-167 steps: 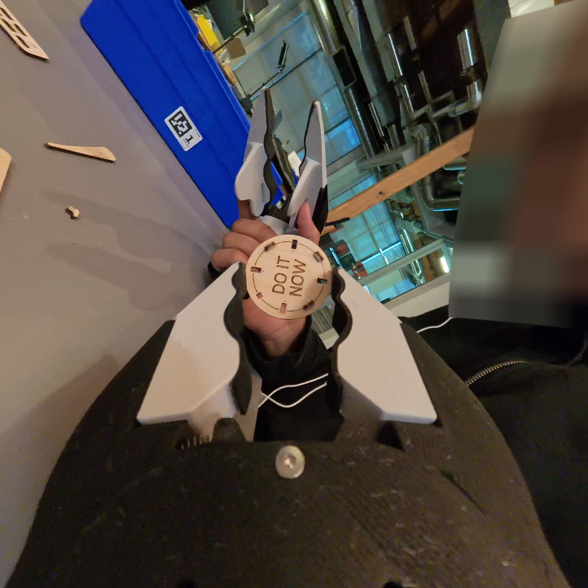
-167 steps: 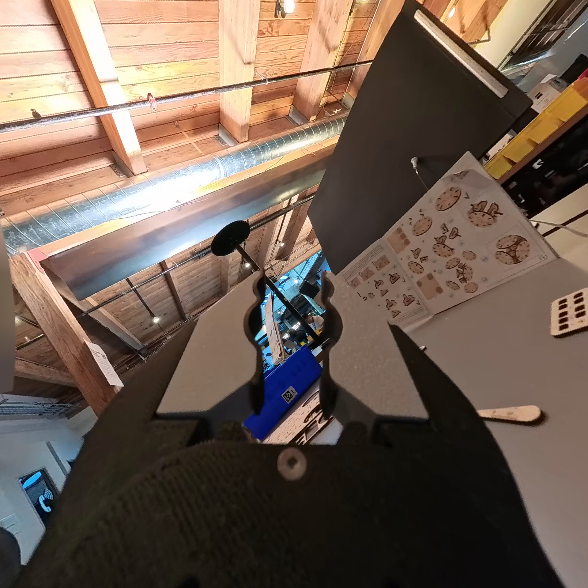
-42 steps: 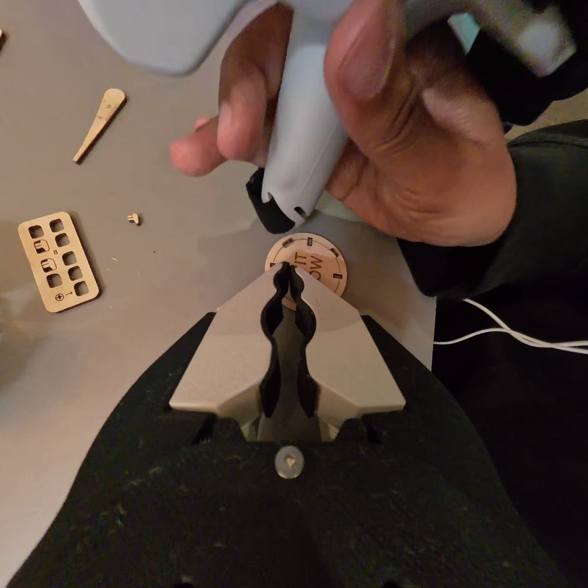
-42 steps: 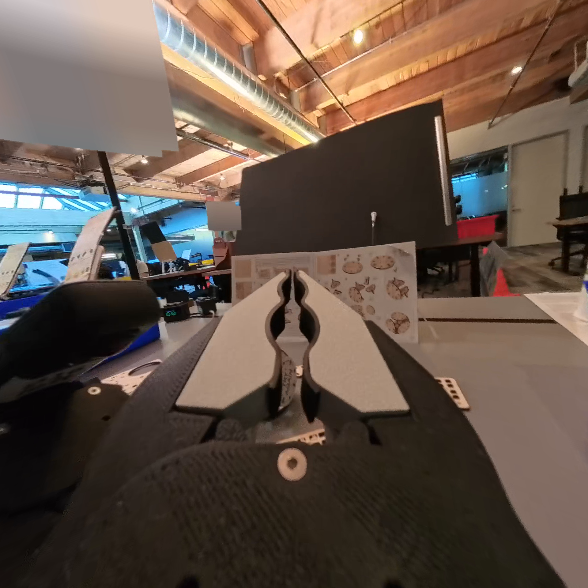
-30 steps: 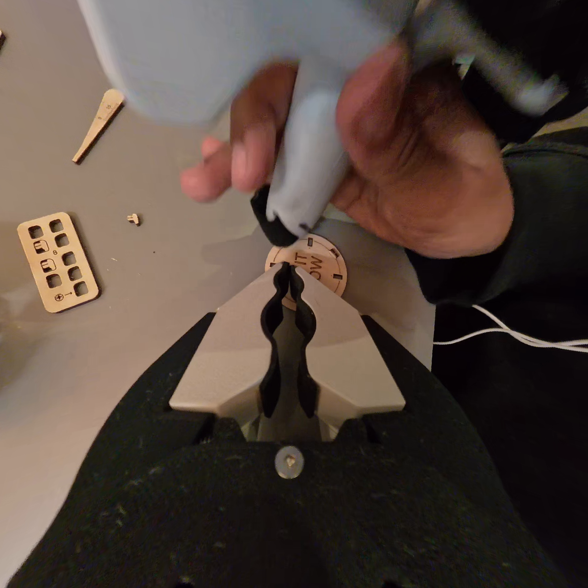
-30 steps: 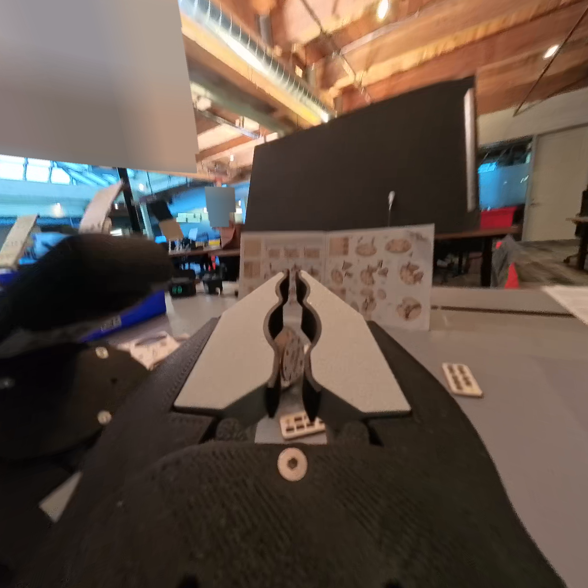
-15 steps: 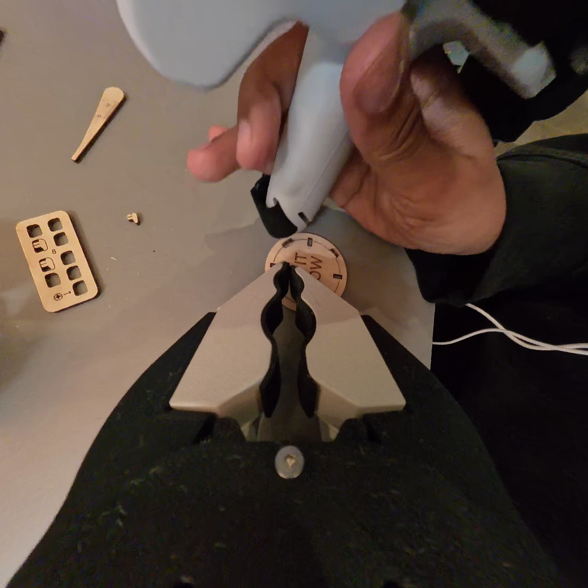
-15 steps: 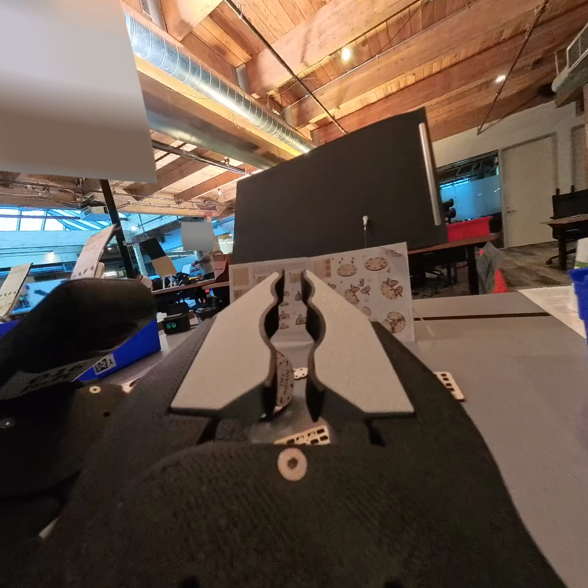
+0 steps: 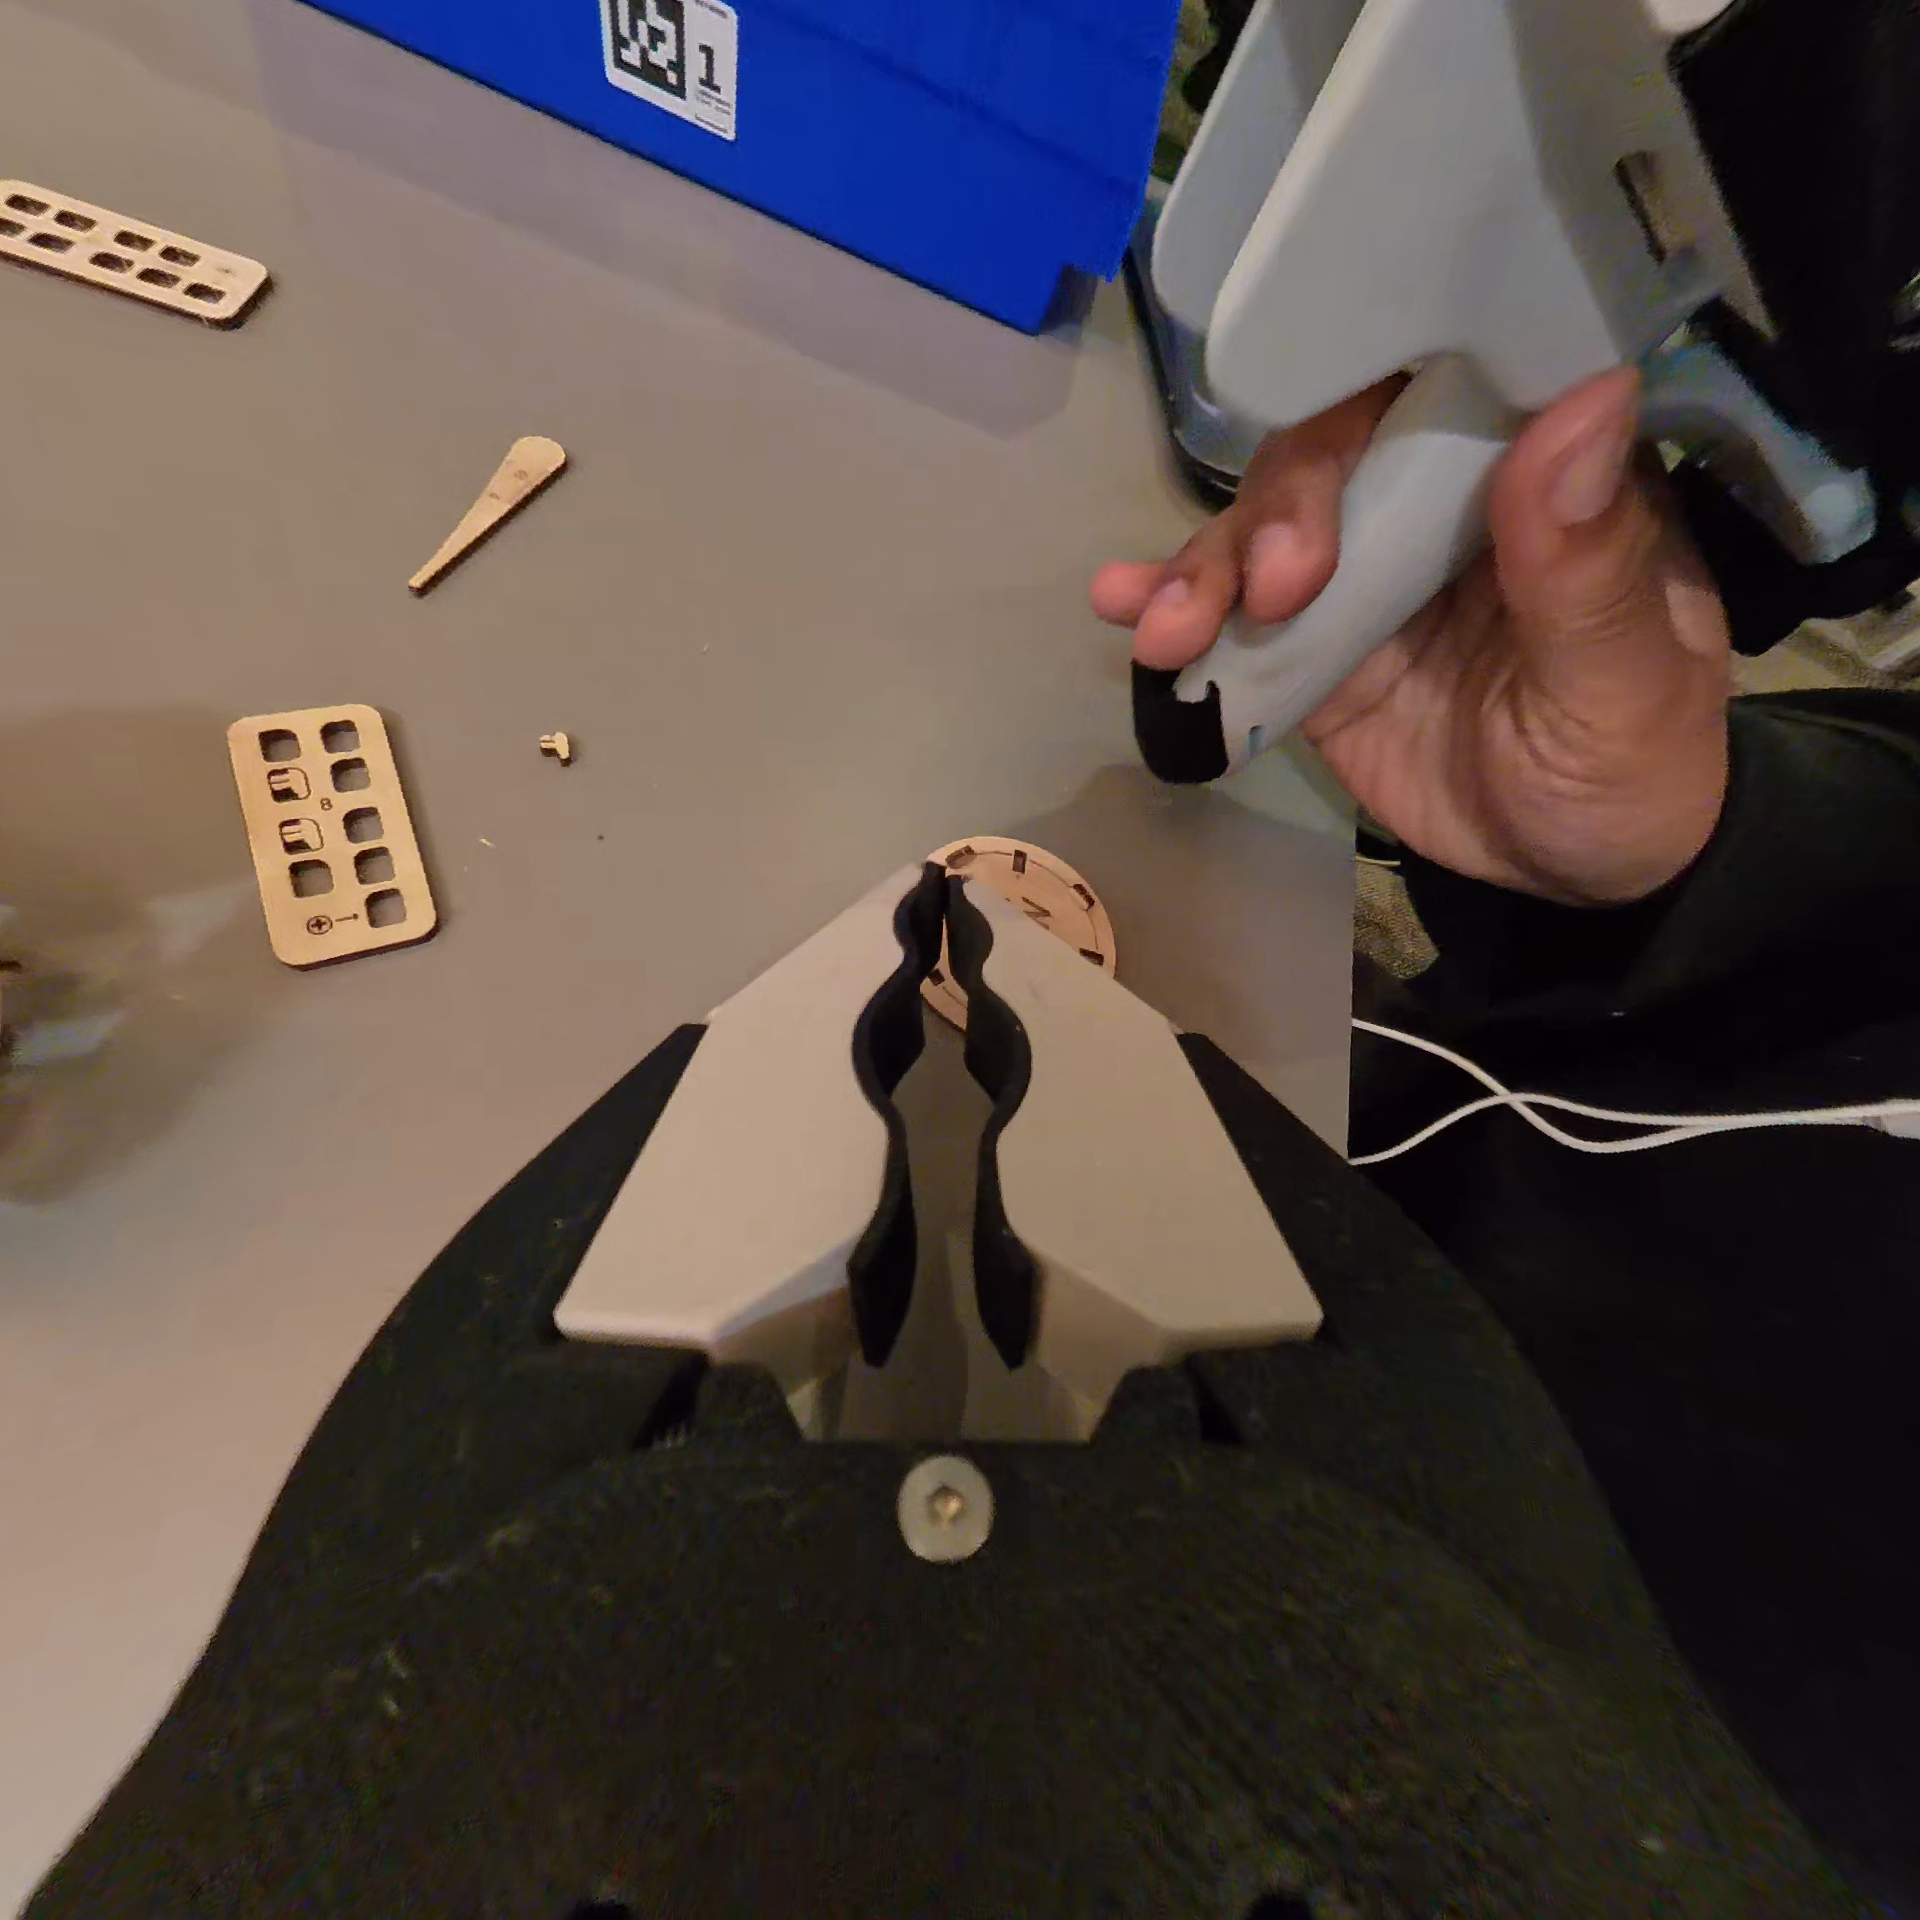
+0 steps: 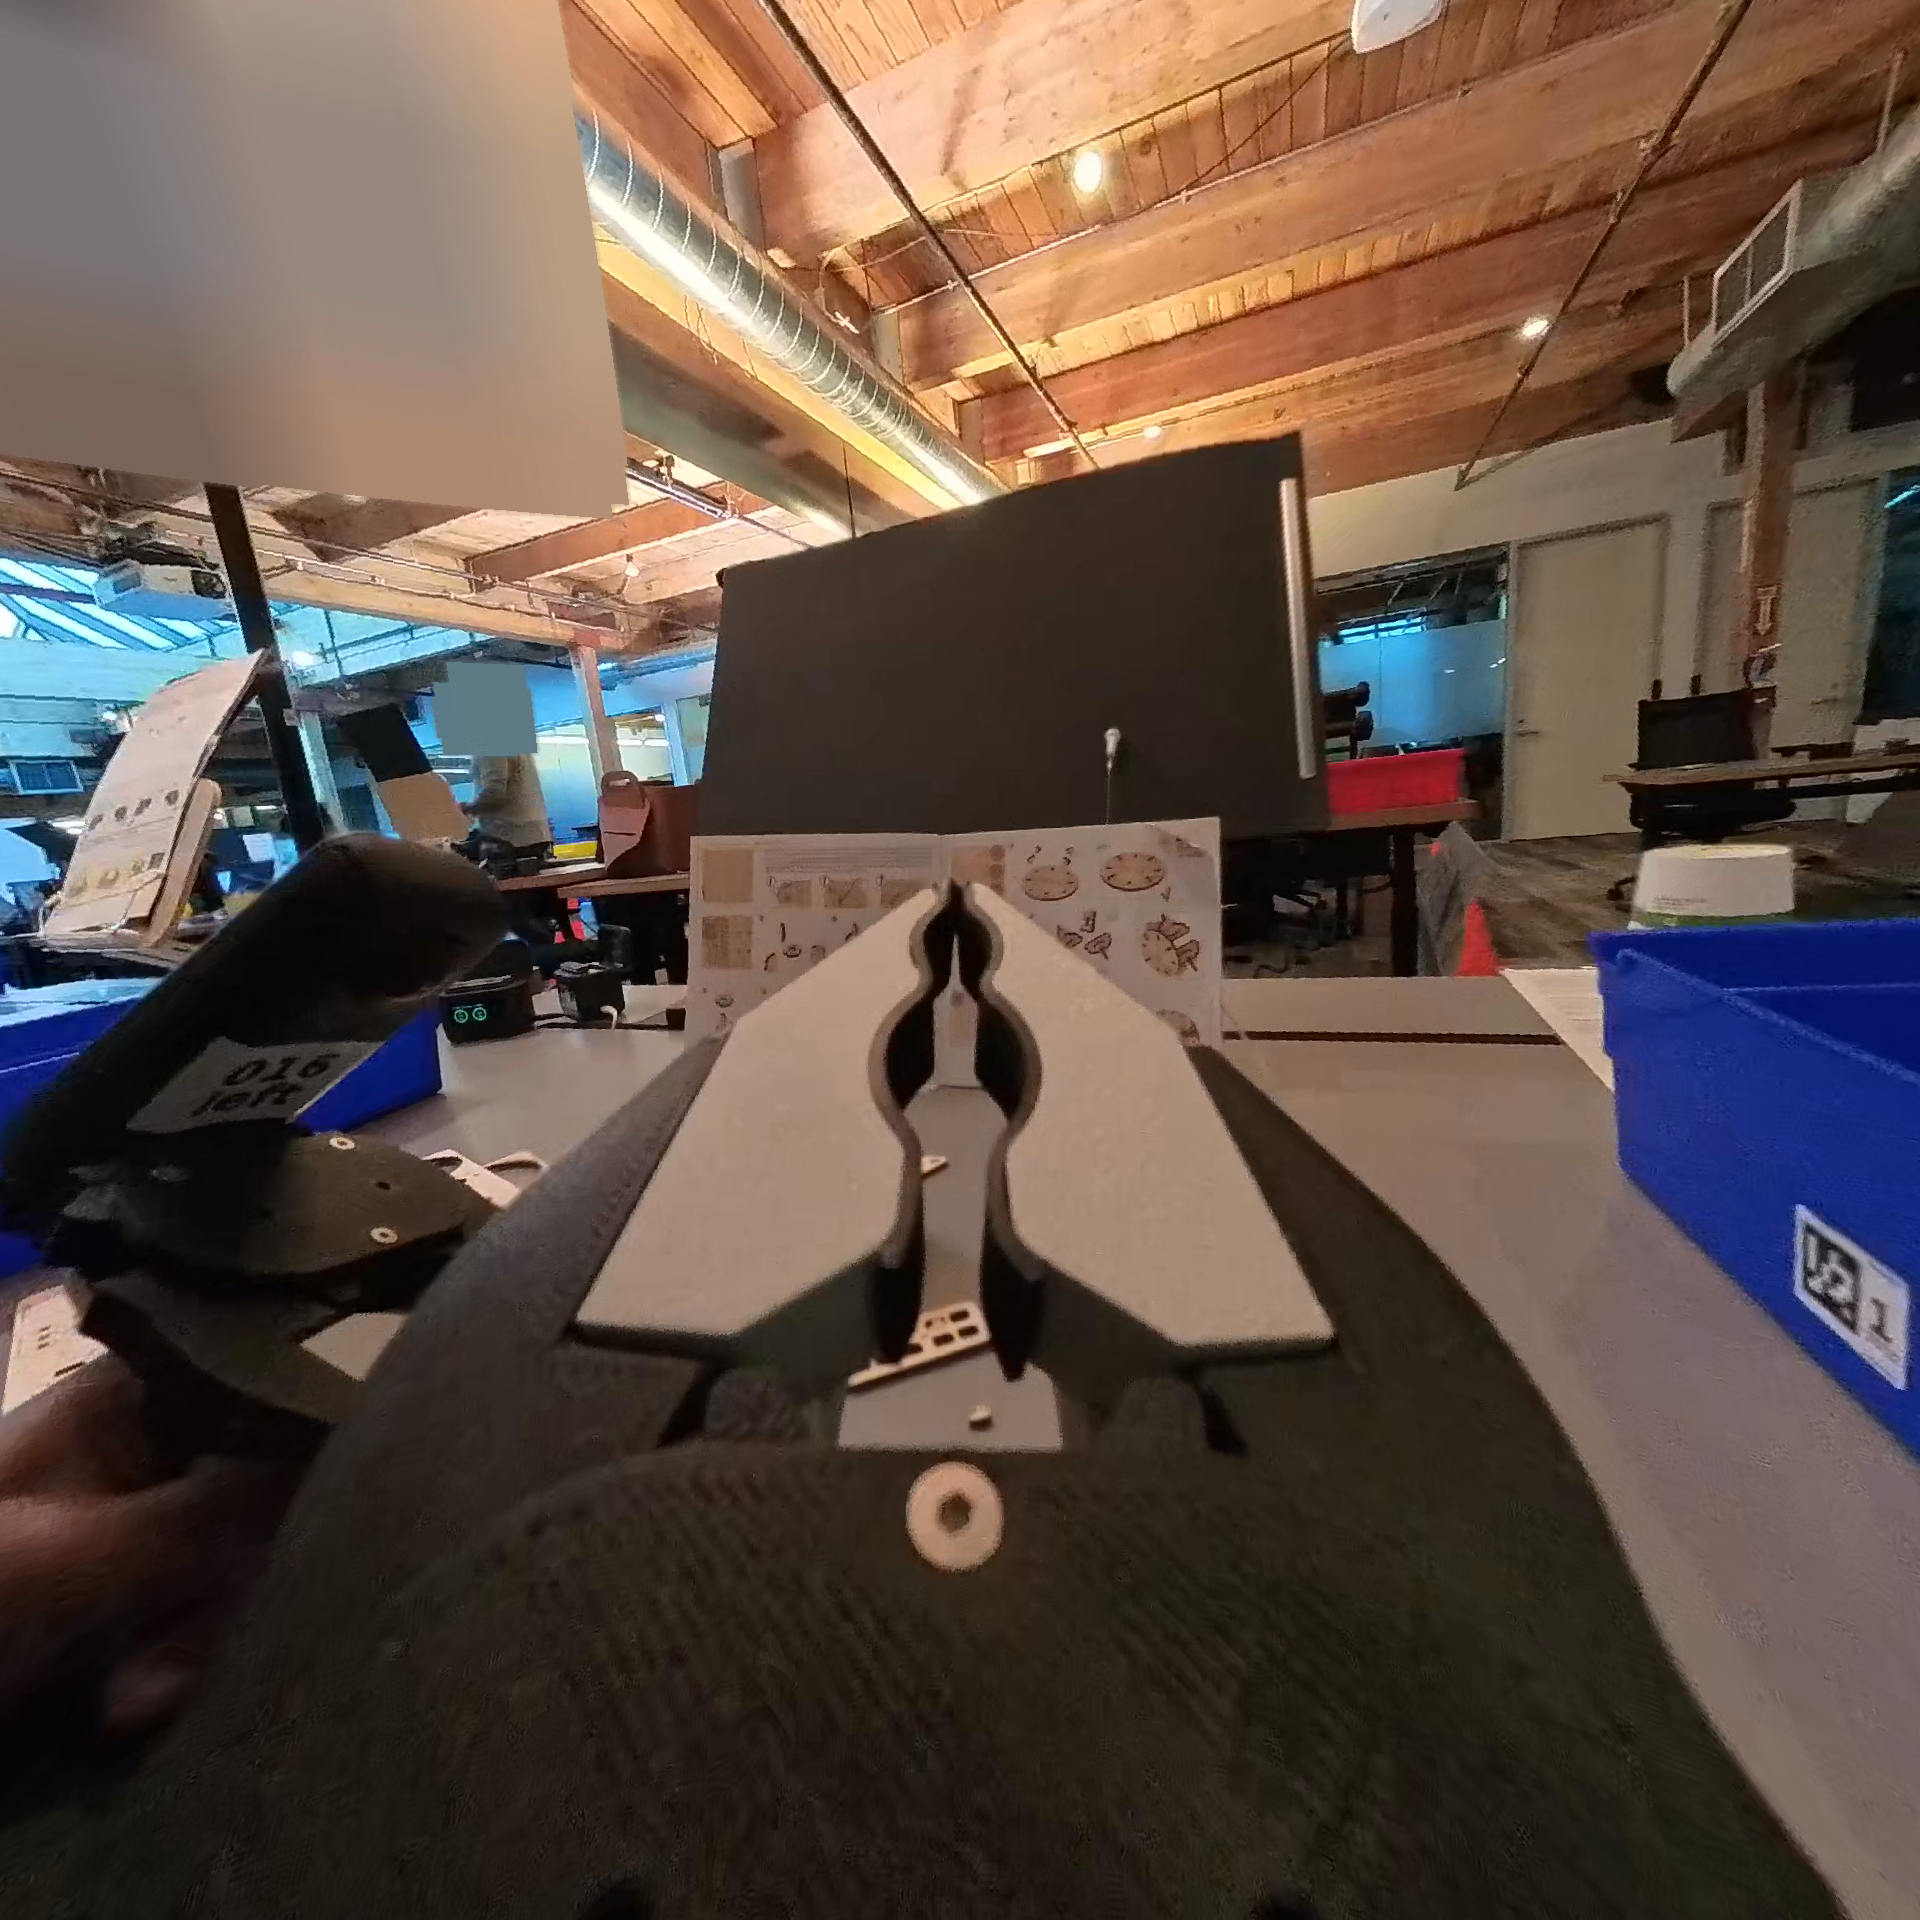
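Left gripper [image 9: 943,883]: wavy black pads closed tip to tip with nothing between them, flat grey wedge-shaped fingers [image 9: 790,1122] set in a coarse black fabric-textured body. Directly beneath and beyond the tips, lying flat on the smooth grey table [image 9: 727,582] near its edge: a thin round wooden disc [image 9: 1049,914], laser-cut, pale plywood with small rectangular slots around the rim, partly covered by the right-hand finger. Further left on the same surface: a rounded rectangular plywood card [image 9: 330,834] pierced by two columns of square holes, a tiny wooden peg [image 9: 557,746], a slim tapered wooden pointer [image 9: 488,511], and a long perforated wooden strip [image 9: 125,252]. At the far side, a ribbed blue plastic bin [image 9: 883,135] bearing a square black-and-white marker. To the right, a hand [image 9: 1538,665] wrapped around the smooth light-grey moulded handle of the other gripper; thin white cable [image 9: 1621,1127] trailing off the table edge. Right gripper [image 10: 954,894]: jaws likewise brought together at the tips, empty, raised over the table and pointing level toward an upright folded instruction sheet [image 10: 1101,914] printed with clock-part diagrams, backed by a matte black panel [image 10: 997,665]. Second blue bin [image 10: 1766,1101] at right; exposed timber ceiling beams [image 10: 1247,208] and a corrugated metal duct [image 10: 769,312] overhead.
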{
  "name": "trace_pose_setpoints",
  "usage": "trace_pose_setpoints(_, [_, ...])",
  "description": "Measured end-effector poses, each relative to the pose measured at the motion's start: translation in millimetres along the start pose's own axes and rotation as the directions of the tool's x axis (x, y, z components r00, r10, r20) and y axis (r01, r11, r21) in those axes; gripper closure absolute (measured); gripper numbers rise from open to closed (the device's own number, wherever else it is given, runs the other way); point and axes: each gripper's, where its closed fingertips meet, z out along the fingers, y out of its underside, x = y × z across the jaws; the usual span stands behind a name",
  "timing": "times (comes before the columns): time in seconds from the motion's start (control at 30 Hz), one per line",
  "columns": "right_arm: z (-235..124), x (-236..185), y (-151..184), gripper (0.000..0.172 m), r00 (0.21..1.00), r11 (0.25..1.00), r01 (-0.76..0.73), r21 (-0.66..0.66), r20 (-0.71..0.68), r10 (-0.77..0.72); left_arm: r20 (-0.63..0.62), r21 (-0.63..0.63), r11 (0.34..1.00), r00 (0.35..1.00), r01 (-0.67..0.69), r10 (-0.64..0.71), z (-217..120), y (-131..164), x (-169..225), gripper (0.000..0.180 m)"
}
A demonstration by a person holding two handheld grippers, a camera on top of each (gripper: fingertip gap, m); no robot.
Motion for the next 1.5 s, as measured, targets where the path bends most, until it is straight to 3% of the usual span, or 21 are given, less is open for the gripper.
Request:
trace_pose_setpoints(0.43, [-5, -12, -8, 0.172, 0.996, 0.998, -0.054, -0.02, 0.075, 0.055, -0.017, 0.044, 0.996, 0.997, 0.071, -0.071, -5, -5, -6, 0.18])
trace_pose_setpoints(0.63, [-3, -12, 42, 0.172, 0.959, 0.912, -0.239, -0.335, 0.067, 0.276, 0.004, 0.133, 0.988, 0.997, 0.075, -0.077, -15, -15, -11, 0.18])
trace_pose_setpoints(0.83, [2, 1, 52, 0.172, 0.989, 0.924, -0.115, -0.364, 0.048, 0.142, 0.082, 0.224, 0.973, 0.993, 0.059, -0.08, -29, -25, -25, 0.18])
trace_pose_setpoints(0.97, [-2, 7, 80, 0.172, 0.995, 0.864, -0.022, -0.504, 0.072, 0.068, 0.108, 0.223, 0.972, 0.989, 0.079, -0.105, -29, -24, -31, 0.18])
trace_pose_setpoints(1.1, [-4, 13, 92, 0.163, 0.995, 0.838, -0.006, -0.545, 0.076, 0.057, 0.142, 0.209, 0.974, 0.983, 0.083, -0.114, -27, -23, -38, 0.18])
trace_pose_setpoints(1.3, [-4, 11, 92, 0.154, 0.975, 0.823, -0.097, -0.559, 0.11, 0.191, 0.246, 0.101, 0.986, 0.958, 0.129, -0.151, -13, -17, -61, 0.18])
trace_pose_setpoints(1.5, [-11, 25, 57, 0.157, 0.978, 0.92, -0.149, -0.362, 0.082, 0.19, 0.254, -0.013, 0.99, 0.958, 0.144, -0.136, 13, -22, -72, 0.168])
